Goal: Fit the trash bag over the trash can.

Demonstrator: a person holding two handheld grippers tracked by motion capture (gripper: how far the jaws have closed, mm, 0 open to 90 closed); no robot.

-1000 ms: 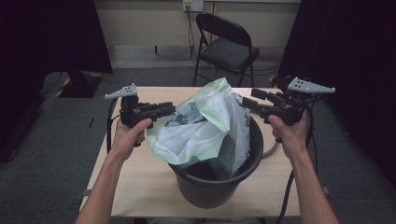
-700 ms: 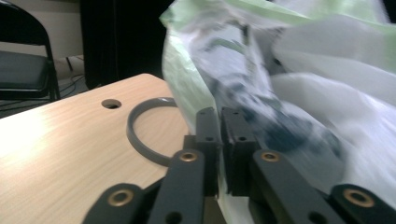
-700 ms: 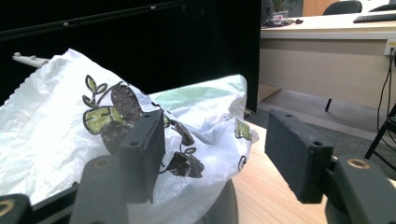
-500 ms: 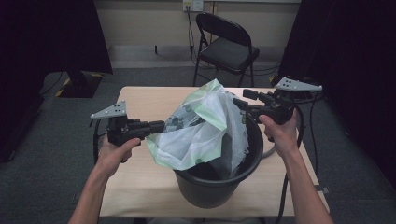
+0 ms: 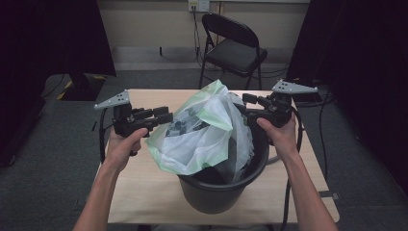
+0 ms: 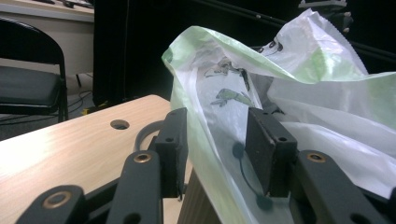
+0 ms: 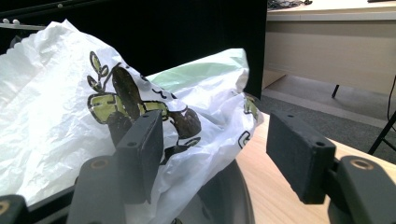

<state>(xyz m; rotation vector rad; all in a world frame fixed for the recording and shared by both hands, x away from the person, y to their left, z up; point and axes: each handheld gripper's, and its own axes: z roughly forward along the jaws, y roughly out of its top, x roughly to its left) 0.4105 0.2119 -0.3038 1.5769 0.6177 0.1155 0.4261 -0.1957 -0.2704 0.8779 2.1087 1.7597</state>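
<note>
The left gripper (image 6: 215,149) stood with its jaws wide apart, the bag's film passing up between them. The film lay close to one pad, but no pinch was evident. The right gripper (image 7: 215,149) was likewise wide open, and the bag's printed side bulged against its nearer pad (image 7: 142,149) while the other pad stood clear over the tabletop. Neither tool had hold of anything.

The white and pale-green thin plastic bag with a dark plant print (image 5: 207,130) sat partly in the round black plastic bucket (image 5: 219,192), its lower part down inside and its crumpled upper part risen well above the rim and spilling toward the person's left. The bucket stood on the light wooden table (image 5: 144,192), toward the near edge.

From the high view the two tools flanked the bag, one on each side, both pointing inward at rim height or just above. The bag's mass lay directly ahead of each set of jaws. The left tool appeared the nearer, since the film already lay between its pads, so in my judgement a closure there would catch it first.

A black folding metal chair (image 5: 233,48) stood beyond the table.
</note>
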